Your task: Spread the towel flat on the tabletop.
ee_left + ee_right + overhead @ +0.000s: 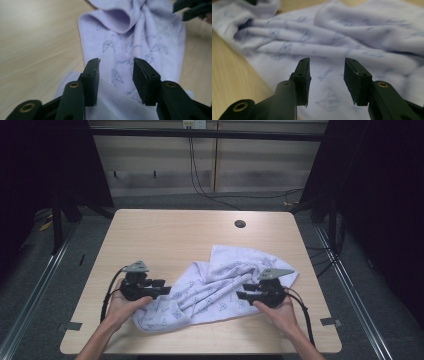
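Observation:
A pale lavender towel (215,280) with small blue prints lies crumpled on the near half of the wooden table (175,230). My left gripper (167,291) sits at the towel's left end with its jaws pointing right. In the left gripper view it (115,65) is open just above the towel (140,42), pinching no cloth. My right gripper (240,292) is at the towel's right side, jaws pointing left. Its own view has it (326,65) open over the folds of the towel (352,37), nothing pinched. The right gripper's jaw tips (192,8) appear far off in the left gripper view.
A round cable hole (240,224) sits near the table's far edge. Black cables (200,185) run over the floor behind the table. Dark stands flank the table on both sides. Bare wood lies beyond the towel.

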